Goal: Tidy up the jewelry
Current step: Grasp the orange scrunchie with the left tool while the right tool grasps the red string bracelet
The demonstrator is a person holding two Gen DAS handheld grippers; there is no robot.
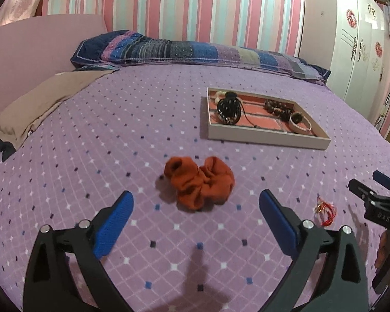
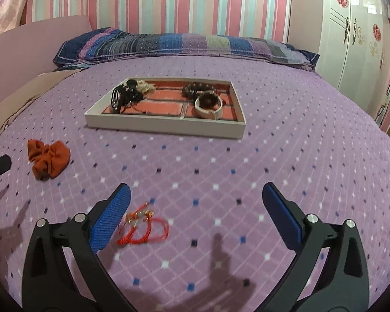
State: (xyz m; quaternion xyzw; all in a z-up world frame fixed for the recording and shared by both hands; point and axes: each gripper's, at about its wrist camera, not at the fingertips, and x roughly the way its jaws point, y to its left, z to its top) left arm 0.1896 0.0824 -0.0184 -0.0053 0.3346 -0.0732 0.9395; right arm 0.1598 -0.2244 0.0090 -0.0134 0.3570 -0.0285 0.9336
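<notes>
Two grippers over the bed

Left gripper (image 1: 196, 200) and right gripper (image 2: 196, 192) gape wide, holding nothing; scrunchie (image 1: 199, 186) and red bracelet (image 2: 143, 227) lie outside the tray (image 2: 166, 127).

Pink, white and teal striped wallpaper (image 1: 195, 5) behind a purple diamond-patterned bedspread (image 2: 273, 169); patchwork pillow (image 1: 189, 52) against it, white decorated wardrobe (image 2: 351, 26) at right.
</notes>
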